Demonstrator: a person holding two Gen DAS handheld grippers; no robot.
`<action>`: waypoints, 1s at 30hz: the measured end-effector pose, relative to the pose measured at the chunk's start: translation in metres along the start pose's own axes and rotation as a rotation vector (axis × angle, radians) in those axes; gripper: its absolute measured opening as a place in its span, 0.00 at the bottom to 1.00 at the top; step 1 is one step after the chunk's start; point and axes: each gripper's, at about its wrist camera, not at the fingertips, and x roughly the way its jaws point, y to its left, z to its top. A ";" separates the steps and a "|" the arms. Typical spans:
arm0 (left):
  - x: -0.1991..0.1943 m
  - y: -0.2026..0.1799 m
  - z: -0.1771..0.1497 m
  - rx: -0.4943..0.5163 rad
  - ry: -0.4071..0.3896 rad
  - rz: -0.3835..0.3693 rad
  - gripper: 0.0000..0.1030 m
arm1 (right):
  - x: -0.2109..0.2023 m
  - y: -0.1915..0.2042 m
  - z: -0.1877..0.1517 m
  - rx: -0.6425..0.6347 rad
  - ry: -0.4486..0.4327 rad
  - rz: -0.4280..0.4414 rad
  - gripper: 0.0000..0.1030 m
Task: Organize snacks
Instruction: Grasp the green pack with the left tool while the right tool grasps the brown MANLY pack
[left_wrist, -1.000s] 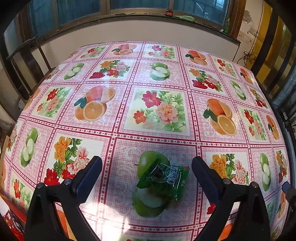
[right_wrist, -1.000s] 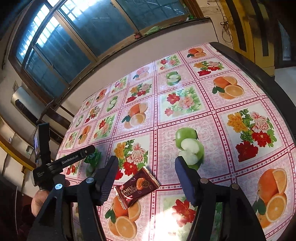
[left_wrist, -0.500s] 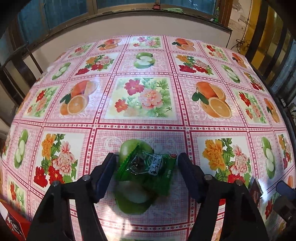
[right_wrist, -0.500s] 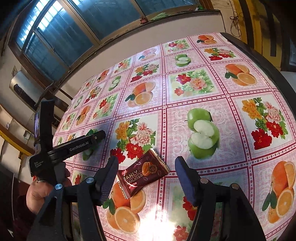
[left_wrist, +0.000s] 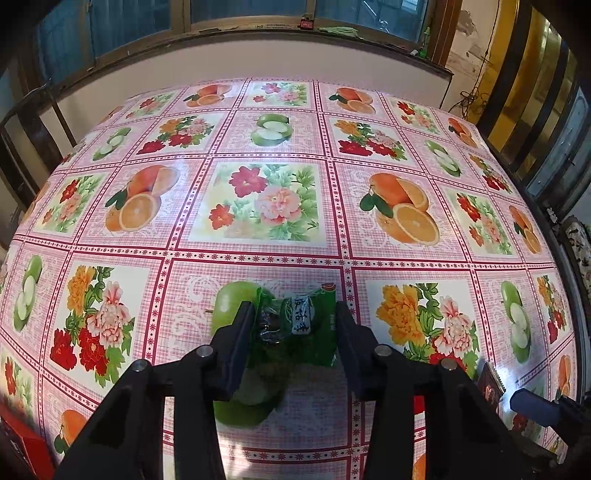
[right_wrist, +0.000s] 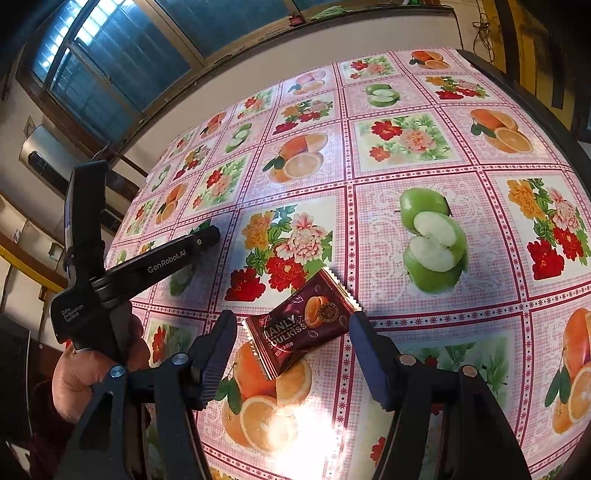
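A green snack packet lies on the fruit-and-flower tablecloth. My left gripper has both fingers pressed against the packet's sides. A dark red snack packet lies on the cloth between the open fingers of my right gripper, which do not touch it. Its corner also shows in the left wrist view. The left gripper's body shows at the left of the right wrist view, held in a hand.
A red box edge shows at the lower left of the left wrist view. The table's dark right edge runs close by. A wall and windows stand behind the far edge.
My left gripper moved forward over the green packet and closed on it. My right gripper moved closer to the dark red packet and stayed open.
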 end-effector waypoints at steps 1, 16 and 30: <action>-0.001 -0.001 -0.001 0.002 -0.001 -0.009 0.40 | 0.000 0.001 0.000 0.001 0.002 -0.003 0.65; -0.073 0.024 -0.046 -0.138 -0.150 -0.091 0.39 | -0.006 0.002 -0.003 0.085 -0.004 -0.042 0.65; -0.083 0.049 -0.043 -0.182 -0.204 -0.070 0.39 | 0.021 0.019 -0.010 0.225 0.007 -0.172 0.63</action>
